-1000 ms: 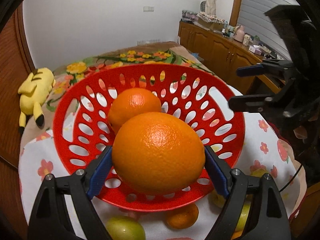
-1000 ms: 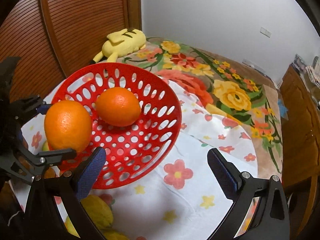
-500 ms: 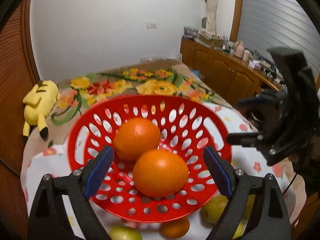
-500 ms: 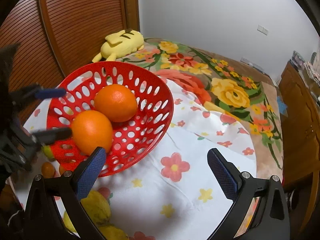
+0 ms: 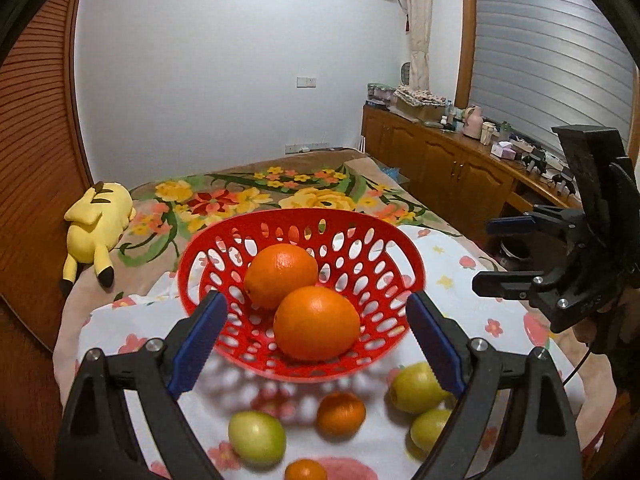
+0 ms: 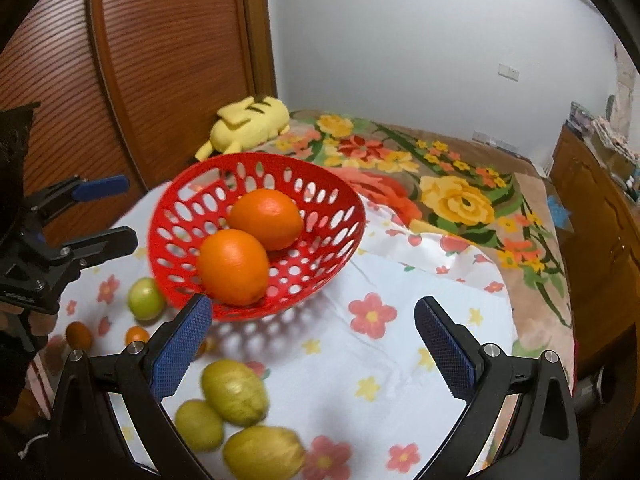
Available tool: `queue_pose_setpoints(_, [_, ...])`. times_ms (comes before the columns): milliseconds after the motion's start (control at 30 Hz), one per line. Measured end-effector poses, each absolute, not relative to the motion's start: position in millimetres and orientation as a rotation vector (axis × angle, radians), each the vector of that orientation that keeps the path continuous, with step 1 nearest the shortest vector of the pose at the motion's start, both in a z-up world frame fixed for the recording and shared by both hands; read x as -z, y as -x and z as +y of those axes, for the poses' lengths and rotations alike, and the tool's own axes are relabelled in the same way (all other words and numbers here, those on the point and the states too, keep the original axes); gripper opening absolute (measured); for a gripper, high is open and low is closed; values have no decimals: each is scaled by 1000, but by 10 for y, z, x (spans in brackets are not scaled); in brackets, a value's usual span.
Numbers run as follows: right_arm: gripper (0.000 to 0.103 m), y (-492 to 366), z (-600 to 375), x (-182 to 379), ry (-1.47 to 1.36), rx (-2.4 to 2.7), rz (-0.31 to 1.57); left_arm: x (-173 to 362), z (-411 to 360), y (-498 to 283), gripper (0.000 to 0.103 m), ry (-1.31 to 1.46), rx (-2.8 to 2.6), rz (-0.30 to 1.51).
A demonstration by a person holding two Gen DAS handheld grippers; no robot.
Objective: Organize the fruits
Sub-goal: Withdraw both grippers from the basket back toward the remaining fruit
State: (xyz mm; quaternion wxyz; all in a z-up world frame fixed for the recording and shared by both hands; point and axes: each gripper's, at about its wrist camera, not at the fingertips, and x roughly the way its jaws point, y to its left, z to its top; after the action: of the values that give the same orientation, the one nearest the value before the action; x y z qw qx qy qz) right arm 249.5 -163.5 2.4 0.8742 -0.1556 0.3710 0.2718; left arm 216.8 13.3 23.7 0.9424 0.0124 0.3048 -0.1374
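Glossy red plastic basket w/ punched holes, two dimpled matt-skinned oranges inside, on thin printed cotton-like cloth; yellow plush toy at 9 o'clock, ribbed varnished wood door behind.

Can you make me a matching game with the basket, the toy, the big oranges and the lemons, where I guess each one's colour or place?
Things:
1. basket
2. toy
3. big oranges
4. lemons

Colour or place:
A. lying on the flowered cloth, outside the basket
B. red with holes
C. inside the basket
D. yellow, lying by the wooden door

Pairs: 1-B, 2-D, 3-C, 4-A
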Motion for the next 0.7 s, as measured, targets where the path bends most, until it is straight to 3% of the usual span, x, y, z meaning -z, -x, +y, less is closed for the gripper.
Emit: queue_pose_setpoints(700, [102, -1406, -1894, 270, 168, -532, 716, -94, 382, -1165, 92, 1, 262, 579])
